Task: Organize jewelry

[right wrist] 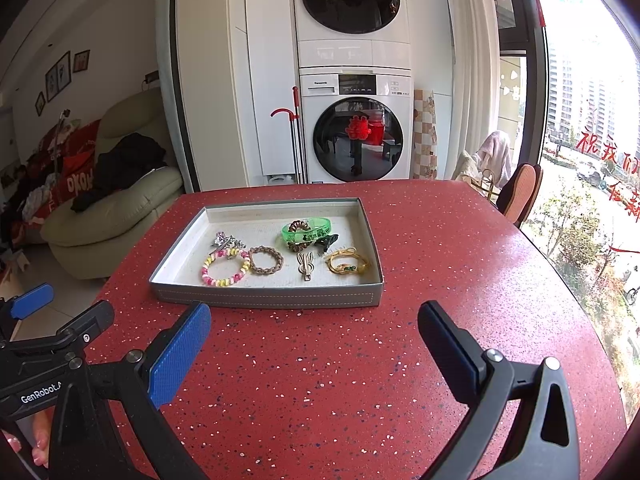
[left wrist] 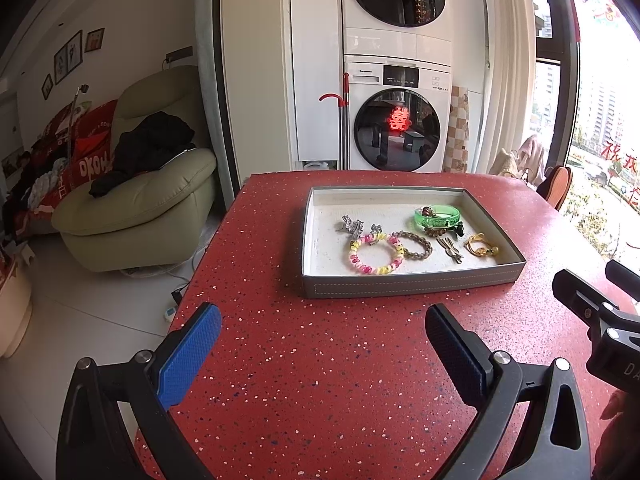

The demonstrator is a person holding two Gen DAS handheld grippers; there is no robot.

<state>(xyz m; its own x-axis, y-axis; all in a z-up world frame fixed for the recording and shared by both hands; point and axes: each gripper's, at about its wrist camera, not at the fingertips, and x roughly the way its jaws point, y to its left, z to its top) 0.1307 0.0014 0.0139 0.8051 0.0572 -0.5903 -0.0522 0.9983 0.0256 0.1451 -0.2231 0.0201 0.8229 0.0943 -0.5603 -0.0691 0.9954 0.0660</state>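
1. In the left wrist view we look forward from low over the near part of the red speckled table (left wrist: 320,380), between the spread fingers of the left gripper (left wrist: 324,344), toward the grey tray (left wrist: 412,286), which sits right of centre.
2. In the right wrist view we face the same way from further right, so the tray (right wrist: 266,295) sits left of centre beyond the right gripper (right wrist: 316,340).
3. We find both views share the table, the tray and the far stacked washing machines (left wrist: 396,116).
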